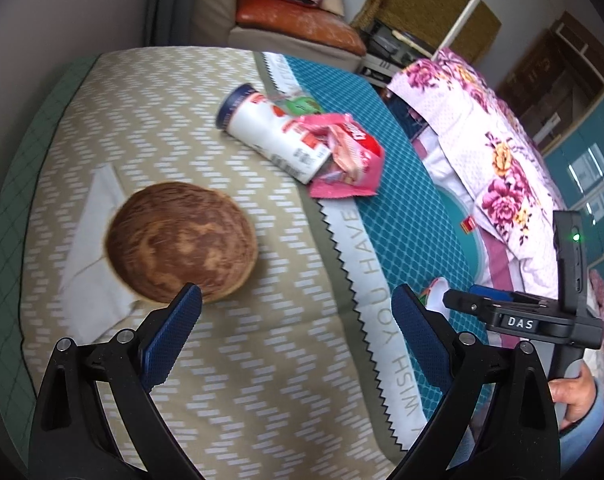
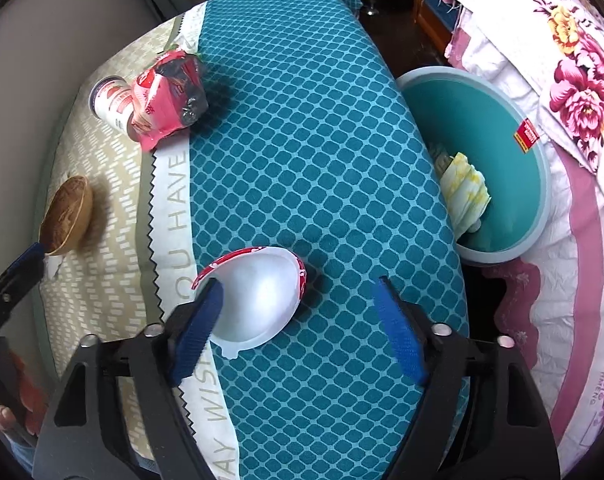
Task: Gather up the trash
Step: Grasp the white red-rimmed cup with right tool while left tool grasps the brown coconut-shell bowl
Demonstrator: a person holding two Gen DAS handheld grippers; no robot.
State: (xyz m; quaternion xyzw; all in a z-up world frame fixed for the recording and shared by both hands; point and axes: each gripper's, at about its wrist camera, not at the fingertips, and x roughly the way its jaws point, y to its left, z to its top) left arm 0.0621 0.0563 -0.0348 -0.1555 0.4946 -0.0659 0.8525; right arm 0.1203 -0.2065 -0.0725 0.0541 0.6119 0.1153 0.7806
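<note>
Trash pickup is what we are working through — our right gripper [image 2: 298, 320] is hovering, jaws spread, over the white cup [image 2: 258, 300] lying on the desk [image 2: 321, 160], seemingly not pinching it yet. Next we are closing on it, then carrying it to the teal bin [image 2: 541, 208]. Our left gripper [image 1: 298, 312], jaws spread and empty, is near the wooden bowl [image 1: 182, 240]; the can [image 1: 270, 132] and pink wrapper [image 1: 349, 160] are waiting.

Both the left claw [image 1: 298, 300] and right claw [image 2: 300, 300] gape, angled downward.
</note>
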